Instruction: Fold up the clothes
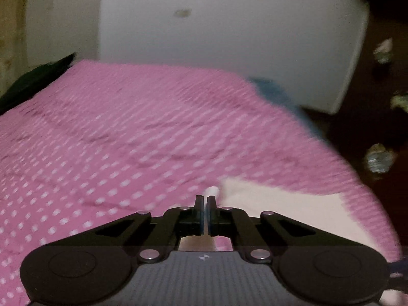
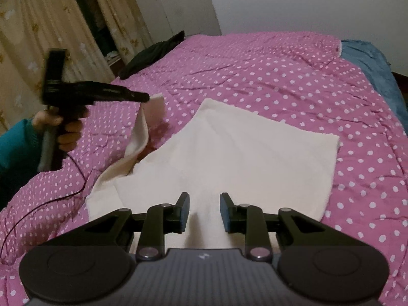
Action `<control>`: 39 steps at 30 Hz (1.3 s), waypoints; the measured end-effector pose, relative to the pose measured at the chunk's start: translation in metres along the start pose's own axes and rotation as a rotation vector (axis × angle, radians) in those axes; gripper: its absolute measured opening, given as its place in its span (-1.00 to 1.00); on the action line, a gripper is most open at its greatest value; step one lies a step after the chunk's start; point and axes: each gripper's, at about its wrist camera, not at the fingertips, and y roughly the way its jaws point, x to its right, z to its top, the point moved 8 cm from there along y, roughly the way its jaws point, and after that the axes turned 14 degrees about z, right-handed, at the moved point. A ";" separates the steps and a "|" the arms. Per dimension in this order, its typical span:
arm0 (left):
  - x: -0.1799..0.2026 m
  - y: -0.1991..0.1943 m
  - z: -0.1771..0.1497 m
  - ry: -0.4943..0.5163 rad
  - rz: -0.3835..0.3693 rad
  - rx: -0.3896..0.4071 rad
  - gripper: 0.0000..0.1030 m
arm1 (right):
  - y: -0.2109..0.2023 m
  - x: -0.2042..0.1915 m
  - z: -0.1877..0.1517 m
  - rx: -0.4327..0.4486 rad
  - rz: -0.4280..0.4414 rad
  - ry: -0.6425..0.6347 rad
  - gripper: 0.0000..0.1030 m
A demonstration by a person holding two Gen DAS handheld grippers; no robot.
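My left gripper (image 2: 146, 97) pinches a lifted corner of the cream garment (image 2: 229, 158), my right gripper (image 2: 204, 205) gapes empty; folding barely begun.

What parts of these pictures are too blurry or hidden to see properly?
- Left wrist view: the pink quilt is smeared by motion blur, so its dots streak.
- Left wrist view: little objects on the dark floor are too blurred to name.
- Right wrist view: the white cloth has its near edge hidden behind the right gripper.
- Right wrist view: the dark garment is too shadowy to identify.
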 end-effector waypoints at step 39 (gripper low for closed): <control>0.027 -0.056 -0.110 0.269 -0.057 -0.168 -0.04 | 0.165 -0.040 0.062 -0.289 -0.027 -0.712 -0.42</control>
